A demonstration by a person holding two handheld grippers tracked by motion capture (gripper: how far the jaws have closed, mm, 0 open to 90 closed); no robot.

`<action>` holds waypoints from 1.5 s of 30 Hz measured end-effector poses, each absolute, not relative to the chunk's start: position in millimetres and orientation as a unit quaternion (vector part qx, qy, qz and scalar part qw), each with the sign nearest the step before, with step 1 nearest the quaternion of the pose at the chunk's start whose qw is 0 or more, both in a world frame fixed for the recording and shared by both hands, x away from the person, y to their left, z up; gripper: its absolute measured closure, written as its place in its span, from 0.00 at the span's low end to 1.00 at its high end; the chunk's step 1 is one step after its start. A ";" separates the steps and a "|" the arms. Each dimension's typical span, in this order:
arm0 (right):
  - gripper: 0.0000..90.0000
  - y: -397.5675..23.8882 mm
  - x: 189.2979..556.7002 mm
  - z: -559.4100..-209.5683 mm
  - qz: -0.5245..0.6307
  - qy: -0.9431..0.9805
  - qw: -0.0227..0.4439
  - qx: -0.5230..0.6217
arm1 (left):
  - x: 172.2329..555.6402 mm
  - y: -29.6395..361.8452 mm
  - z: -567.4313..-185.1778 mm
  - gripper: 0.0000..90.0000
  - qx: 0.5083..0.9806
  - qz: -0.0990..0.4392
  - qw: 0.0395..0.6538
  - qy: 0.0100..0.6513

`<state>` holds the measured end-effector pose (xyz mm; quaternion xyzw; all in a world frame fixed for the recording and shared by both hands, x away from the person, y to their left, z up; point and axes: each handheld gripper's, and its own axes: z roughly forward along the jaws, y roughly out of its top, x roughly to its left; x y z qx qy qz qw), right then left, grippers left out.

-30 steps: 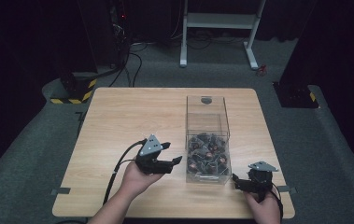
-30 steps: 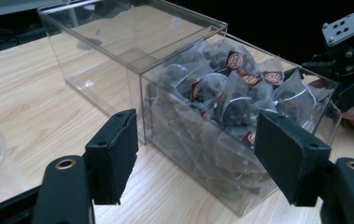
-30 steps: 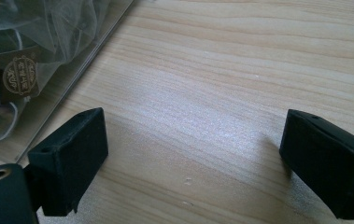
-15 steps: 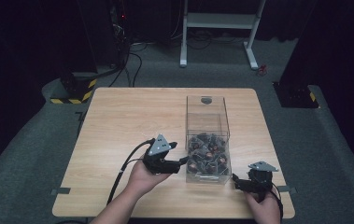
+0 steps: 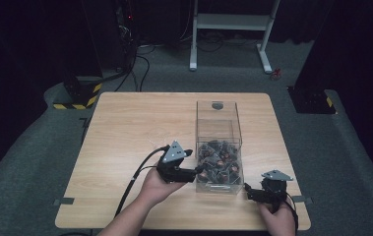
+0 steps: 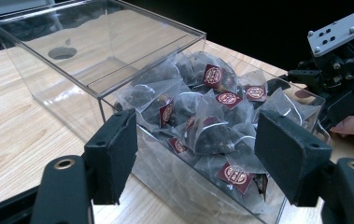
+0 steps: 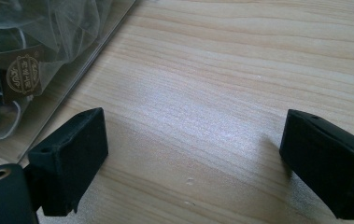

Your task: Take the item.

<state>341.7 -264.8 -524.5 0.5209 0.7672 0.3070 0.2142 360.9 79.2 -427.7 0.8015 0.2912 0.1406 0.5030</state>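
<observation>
A clear plastic box (image 5: 218, 129) stands right of the table's middle, its near half heaped with mesh tea bags (image 5: 218, 161) bearing dark red tags. My left gripper (image 5: 195, 172) is held against the box's near left wall, jaws open. In the left gripper view the left gripper (image 6: 202, 163) has both pads spread before that clear box (image 6: 118, 74), with the tea bags (image 6: 207, 116) behind the wall and nothing gripped. My right gripper (image 5: 251, 191) rests on the table by the box's near right corner. In the right gripper view the right gripper (image 7: 198, 158) is open over bare wood.
A clear panel with a round hole (image 6: 62, 52) covers the box's far half. The wooden table (image 5: 125, 128) has bare room left of and beyond the box. The right gripper (image 6: 338, 70) appears past the box in the left gripper view. Cables and a white stand (image 5: 233, 29) lie on the floor beyond.
My left gripper has moved right, up to the box's left wall, its jaws still open. The right gripper has stayed where it was.
</observation>
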 end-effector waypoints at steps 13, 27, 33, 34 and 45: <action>0.09 -264.5 341.7 -524.6 0.308 0.768 0.214 0.519 | 365.2 67.1 -428.6 0.37 0.808 0.139 0.493 0.291; 0.09 -264.5 341.6 -524.6 0.308 0.769 0.214 0.518 | 370.7 57.0 -430.8 0.49 0.811 0.131 0.495 0.283; 0.09 -264.5 341.6 -524.6 0.308 0.769 0.214 0.518 | 372.4 55.3 -431.6 0.56 0.809 0.126 0.501 0.281; 0.09 -264.5 341.6 -524.6 0.308 0.769 0.214 0.518 | 372.6 55.1 -431.5 0.58 0.809 0.124 0.502 0.280; 0.09 -264.5 341.6 -524.6 0.308 0.769 0.214 0.518 | 376.6 53.4 -434.8 0.75 0.808 0.117 0.501 0.287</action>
